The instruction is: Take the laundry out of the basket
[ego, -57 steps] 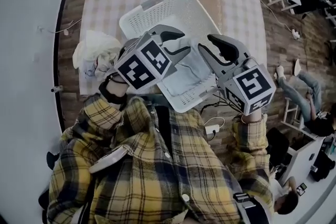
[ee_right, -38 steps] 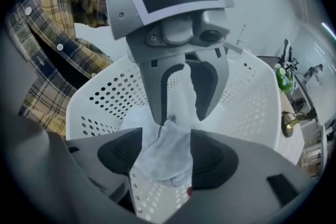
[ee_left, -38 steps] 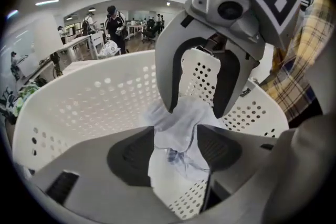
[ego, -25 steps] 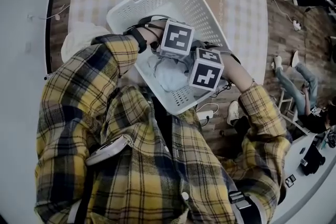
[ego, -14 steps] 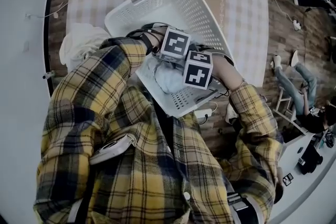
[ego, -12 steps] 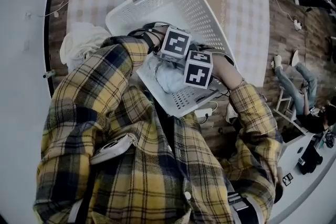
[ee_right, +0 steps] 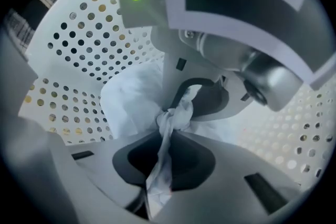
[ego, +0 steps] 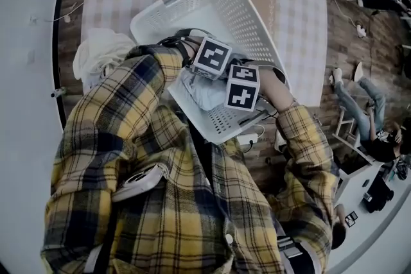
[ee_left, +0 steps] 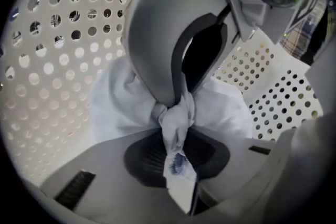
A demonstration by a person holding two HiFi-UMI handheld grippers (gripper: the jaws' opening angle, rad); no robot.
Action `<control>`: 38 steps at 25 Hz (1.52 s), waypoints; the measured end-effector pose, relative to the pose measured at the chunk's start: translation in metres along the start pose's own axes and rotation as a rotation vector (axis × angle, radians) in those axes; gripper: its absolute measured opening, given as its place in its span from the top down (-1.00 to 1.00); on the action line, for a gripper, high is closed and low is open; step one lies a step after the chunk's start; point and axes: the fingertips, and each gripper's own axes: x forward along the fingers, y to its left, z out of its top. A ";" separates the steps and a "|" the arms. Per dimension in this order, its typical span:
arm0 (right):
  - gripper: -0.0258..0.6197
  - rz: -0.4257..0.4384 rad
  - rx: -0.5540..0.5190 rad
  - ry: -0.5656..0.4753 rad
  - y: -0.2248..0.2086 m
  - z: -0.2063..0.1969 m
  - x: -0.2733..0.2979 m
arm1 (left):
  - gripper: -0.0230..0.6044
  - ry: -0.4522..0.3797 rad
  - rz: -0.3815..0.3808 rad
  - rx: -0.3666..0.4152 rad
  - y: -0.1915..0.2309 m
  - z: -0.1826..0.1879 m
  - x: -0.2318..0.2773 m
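1. Clamping now: your L gripper has just been closing. Its jaws pinch a bunched fold of the white laundry, and a thin strip w/ a blue smudge sticks out twd the camera.
2. R gripper, same deal. Its jaws have just been closing and are tight on a twisted fold of white cloth, pointing down into the basket.
3. Laundry lies at the bottom of the white perforated basket, at the end nearest you. Both grippers sit side by side over it, nearly touching.
4. Basket rests on the checked cloth. Another white pile lies just beside the basket's left wall, outside it.
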 end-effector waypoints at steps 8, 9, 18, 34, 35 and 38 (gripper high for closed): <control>0.71 -0.053 0.045 -0.014 -0.007 0.001 -0.021 | 0.70 -0.021 -0.037 0.002 -0.015 0.010 -0.019; 0.71 -0.062 0.058 -0.022 -0.009 0.002 -0.026 | 0.70 -0.014 -0.015 0.004 -0.012 0.010 -0.024; 0.72 -0.185 0.185 -0.148 -0.017 0.008 -0.081 | 0.71 0.022 0.195 0.018 0.000 0.020 -0.076; 0.73 -0.657 0.472 -0.607 -0.002 0.020 -0.254 | 0.72 -0.220 0.686 0.061 -0.063 0.106 -0.212; 0.73 -0.685 0.476 -0.640 0.000 0.021 -0.264 | 0.72 -0.239 0.724 0.065 -0.067 0.109 -0.220; 0.73 -0.752 0.466 -0.724 0.005 0.030 -0.291 | 0.72 -0.295 0.812 0.058 -0.082 0.116 -0.241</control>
